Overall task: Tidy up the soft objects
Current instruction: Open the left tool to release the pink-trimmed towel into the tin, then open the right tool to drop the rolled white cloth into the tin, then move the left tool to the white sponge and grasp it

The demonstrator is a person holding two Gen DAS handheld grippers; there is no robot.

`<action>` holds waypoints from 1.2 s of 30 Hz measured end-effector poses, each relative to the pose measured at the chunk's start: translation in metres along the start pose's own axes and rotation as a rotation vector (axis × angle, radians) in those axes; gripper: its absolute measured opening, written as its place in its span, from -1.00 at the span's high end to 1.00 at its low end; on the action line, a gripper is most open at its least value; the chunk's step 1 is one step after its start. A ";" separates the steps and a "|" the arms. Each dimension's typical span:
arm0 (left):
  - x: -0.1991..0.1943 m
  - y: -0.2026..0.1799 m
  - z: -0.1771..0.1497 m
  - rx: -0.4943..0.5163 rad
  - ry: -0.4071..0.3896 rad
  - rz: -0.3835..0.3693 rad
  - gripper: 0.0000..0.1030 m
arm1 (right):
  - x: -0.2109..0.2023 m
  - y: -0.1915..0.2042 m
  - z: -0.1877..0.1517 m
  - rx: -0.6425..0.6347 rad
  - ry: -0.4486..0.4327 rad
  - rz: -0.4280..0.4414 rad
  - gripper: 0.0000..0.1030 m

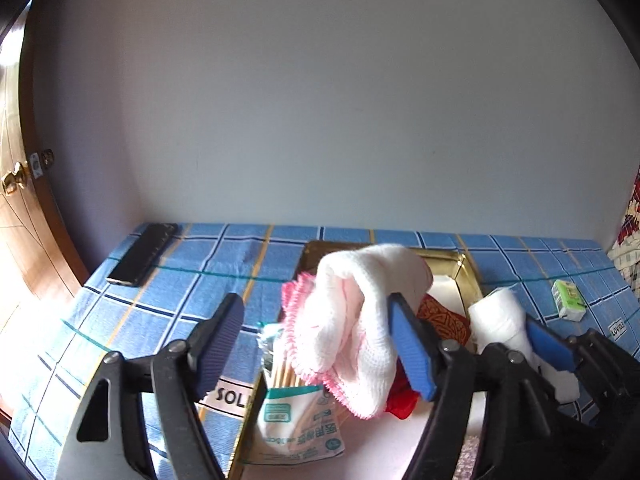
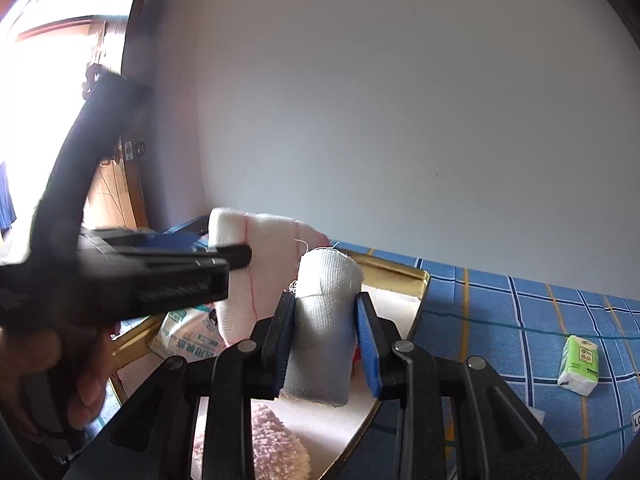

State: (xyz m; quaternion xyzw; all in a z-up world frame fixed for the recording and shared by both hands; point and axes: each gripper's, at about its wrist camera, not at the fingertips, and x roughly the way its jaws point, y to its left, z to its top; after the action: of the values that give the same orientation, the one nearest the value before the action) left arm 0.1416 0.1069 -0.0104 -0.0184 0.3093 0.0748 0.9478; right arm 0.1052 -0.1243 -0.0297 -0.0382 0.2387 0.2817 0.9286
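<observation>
A white gauze cloth with a pink fringe (image 1: 360, 312) hangs bunched over a gold-rimmed tray (image 1: 460, 264). My left gripper (image 1: 316, 304) stands open and wide. The cloth leans on its right pad and is well apart from the left pad. My right gripper (image 2: 325, 300) is shut on a white bandage roll (image 2: 324, 320), held upright above the tray (image 2: 416, 280). In the left wrist view that roll (image 1: 500, 320) shows just right of the cloth. The right wrist view has the cloth (image 2: 264, 248) behind the left gripper's black body (image 2: 160, 272), held by a hand.
In the tray lie a packet of cotton swabs (image 1: 296, 412), a red patterned item (image 1: 444, 320) and a pink fluffy thing (image 2: 276, 444). On the blue checked tablecloth are a dark phone (image 1: 142, 254) at far left and a green tissue pack (image 2: 580, 364) at right. A wall runs close behind.
</observation>
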 end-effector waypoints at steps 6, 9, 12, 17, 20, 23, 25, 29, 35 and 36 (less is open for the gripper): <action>-0.019 0.016 0.003 -0.056 -0.042 0.017 -0.72 | 0.007 0.005 0.000 -0.012 0.029 0.010 0.36; -0.024 0.026 0.005 -0.097 -0.062 0.037 -0.90 | 0.015 0.008 -0.003 -0.022 0.070 0.024 0.35; -0.030 0.032 0.007 -0.121 -0.073 0.042 -0.90 | 0.020 0.010 -0.007 -0.022 0.097 0.044 0.33; -0.037 0.028 0.005 -0.106 -0.081 0.033 -0.90 | 0.007 0.005 -0.004 -0.009 0.064 0.039 -0.04; -0.043 0.017 0.003 -0.097 -0.076 0.017 -0.90 | -0.007 0.000 -0.004 -0.008 0.052 0.017 -0.13; -0.046 0.002 0.000 -0.080 -0.069 0.001 -0.90 | -0.023 -0.008 -0.010 -0.025 0.051 -0.016 -0.14; -0.047 -0.013 -0.002 -0.060 -0.058 -0.025 -0.90 | -0.034 -0.017 -0.014 -0.030 0.052 -0.039 -0.14; -0.052 -0.059 -0.009 0.018 -0.055 -0.080 -0.90 | -0.059 -0.048 -0.024 -0.028 0.050 -0.105 -0.15; -0.046 -0.136 -0.028 0.133 -0.002 -0.184 -0.95 | -0.095 -0.108 -0.040 0.035 0.045 -0.265 -0.28; -0.042 -0.149 -0.032 0.153 0.015 -0.201 -0.95 | -0.101 -0.118 -0.042 0.057 0.045 -0.282 -0.28</action>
State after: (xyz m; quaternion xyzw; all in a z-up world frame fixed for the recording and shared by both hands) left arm 0.1119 -0.0485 -0.0129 0.0224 0.3175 -0.0448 0.9469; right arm 0.0777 -0.2828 -0.0273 -0.0514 0.2595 0.1405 0.9541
